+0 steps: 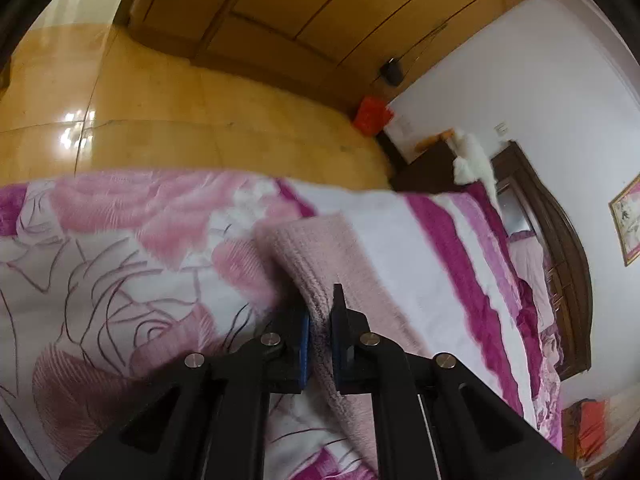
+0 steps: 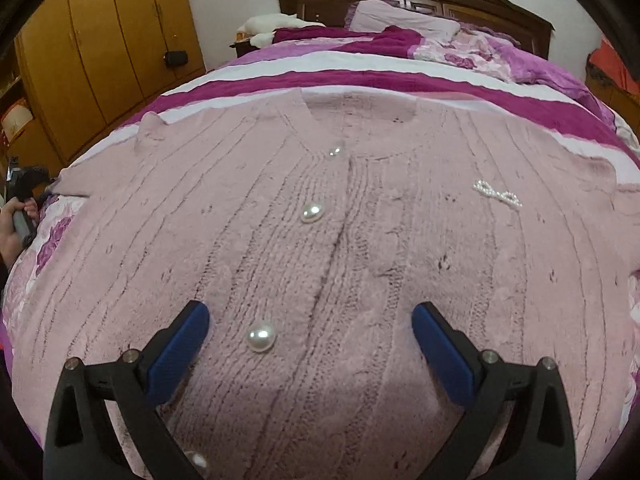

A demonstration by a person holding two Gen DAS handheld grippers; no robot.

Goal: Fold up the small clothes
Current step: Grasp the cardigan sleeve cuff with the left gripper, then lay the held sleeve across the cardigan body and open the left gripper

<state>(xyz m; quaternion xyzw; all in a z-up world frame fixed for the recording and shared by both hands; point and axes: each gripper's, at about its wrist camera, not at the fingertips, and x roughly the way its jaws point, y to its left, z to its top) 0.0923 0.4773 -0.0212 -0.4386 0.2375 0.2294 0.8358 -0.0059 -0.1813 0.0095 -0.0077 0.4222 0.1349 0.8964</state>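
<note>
On the bed (image 2: 400,76), a pink cardigan (image 2: 320,240) lies flat, buttoned front up, spread for folding. The left claw (image 1: 320,332) is clamped on the sleeve (image 1: 316,256) out at the cardigan's side, probably to carry it inward. The right claw (image 2: 310,320) hovers over the lower front, jaws wide, holding nothing.

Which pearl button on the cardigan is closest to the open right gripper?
The large pearl button low on the placket, lying between the right gripper's spread fingers on the pink cardigan. The other pearl buttons sit farther up toward the neckline.
</note>
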